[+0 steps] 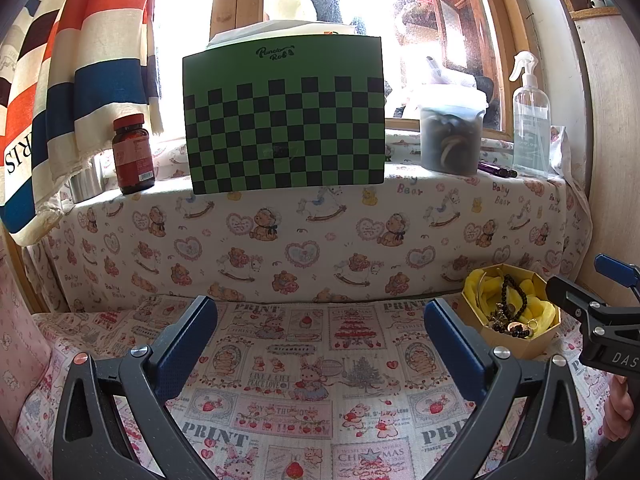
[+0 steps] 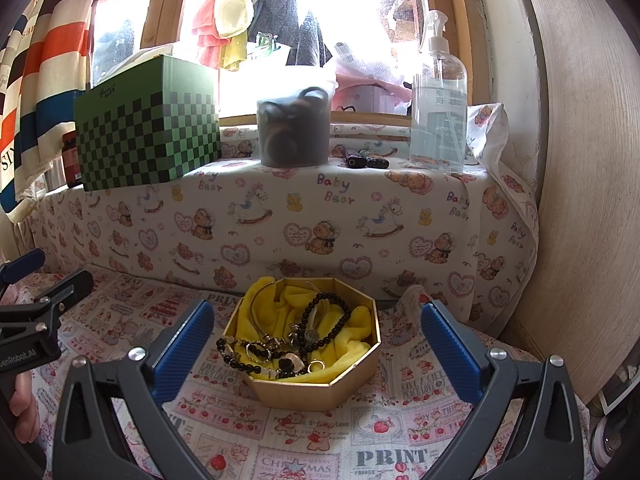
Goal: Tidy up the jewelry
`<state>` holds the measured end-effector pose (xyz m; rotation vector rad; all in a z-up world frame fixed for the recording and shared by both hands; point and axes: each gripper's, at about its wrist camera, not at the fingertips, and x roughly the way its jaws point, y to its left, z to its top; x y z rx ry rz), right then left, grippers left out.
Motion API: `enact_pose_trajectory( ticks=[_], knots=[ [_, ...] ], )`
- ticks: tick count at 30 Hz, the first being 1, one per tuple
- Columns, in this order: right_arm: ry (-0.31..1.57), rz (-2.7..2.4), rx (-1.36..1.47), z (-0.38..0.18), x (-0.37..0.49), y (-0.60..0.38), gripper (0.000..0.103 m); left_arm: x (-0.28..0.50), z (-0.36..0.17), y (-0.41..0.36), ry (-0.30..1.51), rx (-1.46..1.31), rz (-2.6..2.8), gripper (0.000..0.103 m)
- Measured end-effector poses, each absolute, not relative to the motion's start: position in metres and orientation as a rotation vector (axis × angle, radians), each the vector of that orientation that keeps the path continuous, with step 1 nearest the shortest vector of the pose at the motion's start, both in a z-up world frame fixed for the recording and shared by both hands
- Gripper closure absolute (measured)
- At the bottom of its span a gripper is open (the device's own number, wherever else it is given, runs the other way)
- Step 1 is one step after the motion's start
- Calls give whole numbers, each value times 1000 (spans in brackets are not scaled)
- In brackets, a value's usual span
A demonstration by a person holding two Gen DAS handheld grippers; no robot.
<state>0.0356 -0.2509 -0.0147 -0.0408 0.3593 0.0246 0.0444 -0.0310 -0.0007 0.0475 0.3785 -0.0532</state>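
A gold octagonal box (image 2: 320,390) lined with yellow cloth sits on the printed table cloth. It holds a tangle of jewelry: a black bead bracelet (image 2: 338,318), rings and small charms (image 2: 280,354). My right gripper (image 2: 316,320) is open, its blue fingers either side of the box, just short of it. In the left wrist view the box (image 1: 516,344) lies at the right, beyond my open, empty left gripper (image 1: 320,320). The right gripper (image 1: 600,312) shows at that view's right edge.
A cloth-covered ledge runs behind, with a green checkered box (image 1: 284,120), a brown pill bottle (image 1: 132,156), a lidded jar (image 2: 294,128), a spray bottle (image 2: 438,100) and dark pens (image 2: 366,160). A striped curtain (image 1: 60,80) hangs left. A wooden panel (image 2: 580,200) stands right.
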Motion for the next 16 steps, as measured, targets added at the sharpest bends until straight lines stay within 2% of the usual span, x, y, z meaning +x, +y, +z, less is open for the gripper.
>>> enact_pose_trajectory(
  ticks=[16],
  knots=[
    [359, 27, -51, -16, 34, -250, 0, 42, -1, -31, 370, 50, -52, 0]
  ],
)
